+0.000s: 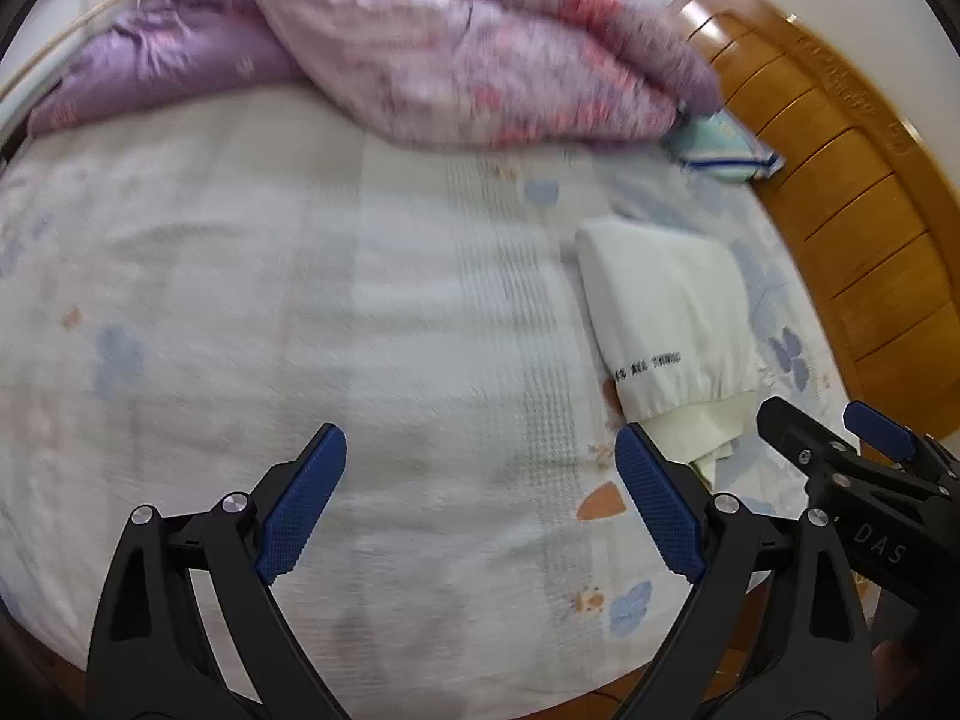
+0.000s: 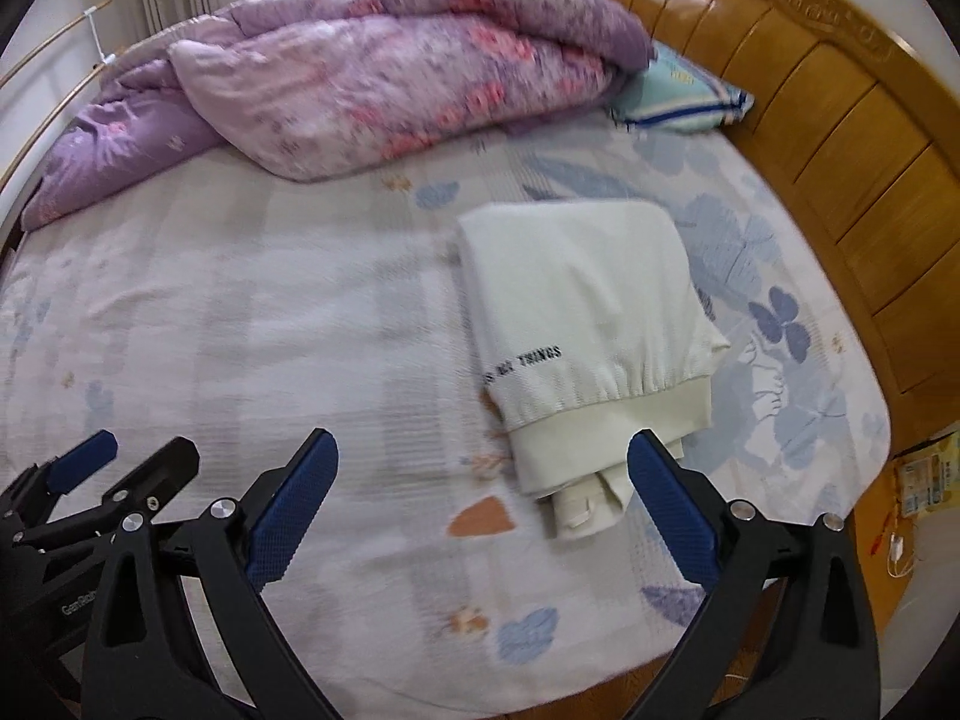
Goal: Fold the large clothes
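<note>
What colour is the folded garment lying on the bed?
Cream white, with small black lettering near its ribbed hem; the folded garment shows best in the right wrist view.

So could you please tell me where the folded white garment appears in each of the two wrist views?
Left wrist view: the folded white garment lies right of centre, beyond the right finger of the open left tongs.
Right wrist view: it lies just right of centre, its ribbed hem nearest the open right tongs.
Shared landmark: the wooden headboard at the right edge of both views.
</note>
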`<state>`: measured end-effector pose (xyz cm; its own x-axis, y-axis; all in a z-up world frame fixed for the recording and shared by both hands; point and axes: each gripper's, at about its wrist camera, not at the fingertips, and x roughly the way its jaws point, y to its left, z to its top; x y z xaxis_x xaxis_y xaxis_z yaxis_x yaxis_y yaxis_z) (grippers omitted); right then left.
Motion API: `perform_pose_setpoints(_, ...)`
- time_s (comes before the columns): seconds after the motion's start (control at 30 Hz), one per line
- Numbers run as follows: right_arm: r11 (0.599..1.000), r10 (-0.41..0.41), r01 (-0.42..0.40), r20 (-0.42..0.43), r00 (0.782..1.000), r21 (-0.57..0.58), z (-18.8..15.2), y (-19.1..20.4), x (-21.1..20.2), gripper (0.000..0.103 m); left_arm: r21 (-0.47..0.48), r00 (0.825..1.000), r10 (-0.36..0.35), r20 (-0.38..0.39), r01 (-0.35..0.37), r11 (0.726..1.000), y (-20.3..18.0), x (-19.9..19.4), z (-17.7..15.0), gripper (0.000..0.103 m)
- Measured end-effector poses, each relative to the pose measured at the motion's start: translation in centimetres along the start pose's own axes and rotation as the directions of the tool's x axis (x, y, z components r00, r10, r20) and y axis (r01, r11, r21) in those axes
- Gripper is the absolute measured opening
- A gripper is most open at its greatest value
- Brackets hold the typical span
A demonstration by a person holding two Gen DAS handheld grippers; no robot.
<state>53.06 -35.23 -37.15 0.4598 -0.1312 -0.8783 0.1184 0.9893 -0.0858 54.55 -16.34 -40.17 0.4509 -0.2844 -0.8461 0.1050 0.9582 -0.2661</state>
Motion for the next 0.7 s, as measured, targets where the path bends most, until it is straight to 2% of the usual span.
perform_pose_setpoints(0.17, 0.999, 0.026, -0.027, 0.065, 0.998, 0.019, -1.3, 4.0, -6.7, 0.095, 0.019, 0.993, 0.001, 0.121, -0.003, 1.0, 3.4, -7.8, 0.0, 0.092)
perform_pose_setpoints(0.3, 0.999, 0.037, -0.038, 0.107, 0.994, 0.0, -3.3, 7.8, -12.2, 0.095, 0.041, 0.986, -0.001, 0.166, -0.005, 0.999, 5.9, -13.7, -0.5, 0.093)
perform_pose_setpoints(0.4, 0.999, 0.032, -0.034, 0.134, 0.99, 0.016, -4.5, 9.7, -15.4, 0.095, 0.06, 0.982, -0.001, 0.187, -0.011, 0.998, 7.1, -16.8, -1.0, 0.093)
perform_pose_setpoints(0.53, 0.999, 0.032, -0.038, 0.14, 0.99, 0.037, -5.4, 11.1, -18.6, 0.095, 0.059, 0.978, 0.009, 0.208, -0.022, 0.998, 8.3, -21.0, -1.9, 0.093)
perform_pose_setpoints(0.7, 0.999, 0.019, -0.025, 0.161, 0.987, 0.032, -6.0, 11.0, -22.9, 0.095, 0.071, 0.969, 0.008, 0.245, -0.026, 0.997, 7.7, -25.8, -2.7, 0.093)
